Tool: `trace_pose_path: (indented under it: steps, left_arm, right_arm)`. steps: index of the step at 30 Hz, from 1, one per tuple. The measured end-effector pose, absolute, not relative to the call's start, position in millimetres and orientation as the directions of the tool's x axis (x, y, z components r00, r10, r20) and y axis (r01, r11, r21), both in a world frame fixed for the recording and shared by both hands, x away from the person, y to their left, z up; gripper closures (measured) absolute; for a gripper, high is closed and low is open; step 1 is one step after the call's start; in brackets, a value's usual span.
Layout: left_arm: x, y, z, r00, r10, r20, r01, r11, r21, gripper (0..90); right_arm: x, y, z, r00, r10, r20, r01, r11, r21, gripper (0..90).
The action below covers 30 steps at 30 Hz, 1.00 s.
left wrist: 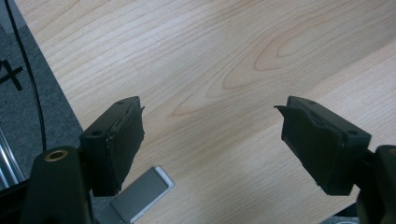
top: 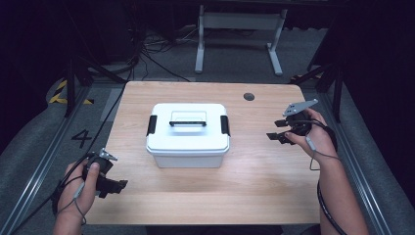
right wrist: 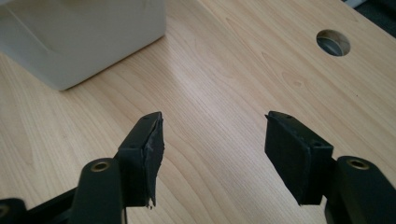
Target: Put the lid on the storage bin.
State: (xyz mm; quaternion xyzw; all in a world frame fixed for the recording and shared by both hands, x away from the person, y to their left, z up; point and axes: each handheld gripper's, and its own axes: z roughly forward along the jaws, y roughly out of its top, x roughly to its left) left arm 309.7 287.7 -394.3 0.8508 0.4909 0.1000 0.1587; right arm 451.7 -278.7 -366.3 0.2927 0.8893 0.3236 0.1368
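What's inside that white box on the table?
The white box has its lid on, with a black handle on top and both black side latches down. Its contents are hidden.

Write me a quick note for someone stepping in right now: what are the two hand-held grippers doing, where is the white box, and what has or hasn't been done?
Left gripper: open, holds nothing, near the table's front left corner, apart from the box.
Right gripper: open, holds nothing, to the right of the box, with bare table between them.
White box: mid-table, lid on, black handle lying flat, a black latch at each end, both apparently down.
Done: nothing visible; the box looks untouched.
Left: probably bring both grippers to the box and work the latches or handle.
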Motion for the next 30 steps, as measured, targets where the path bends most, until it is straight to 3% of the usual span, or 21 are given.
trace_pose_path:
  steps: [17, 30]
  left_arm:
    - [314.9, 285.6, -396.3, 0.509, 0.861, 0.019, 0.793, -0.477, 0.378, 19.6]
    - [328.4, 281.6, -399.2, 0.481, 0.876, 0.042, 0.788, -0.453, 0.417, 18.1]
  right_arm:
    - [456.3, -271.4, -413.6, -0.779, 0.627, 0.000, 0.499, 0.620, 0.605, 36.2]
    - [452.2, -270.3, -436.4, -0.757, 0.653, 0.001, 0.495, 0.573, 0.654, 36.2]
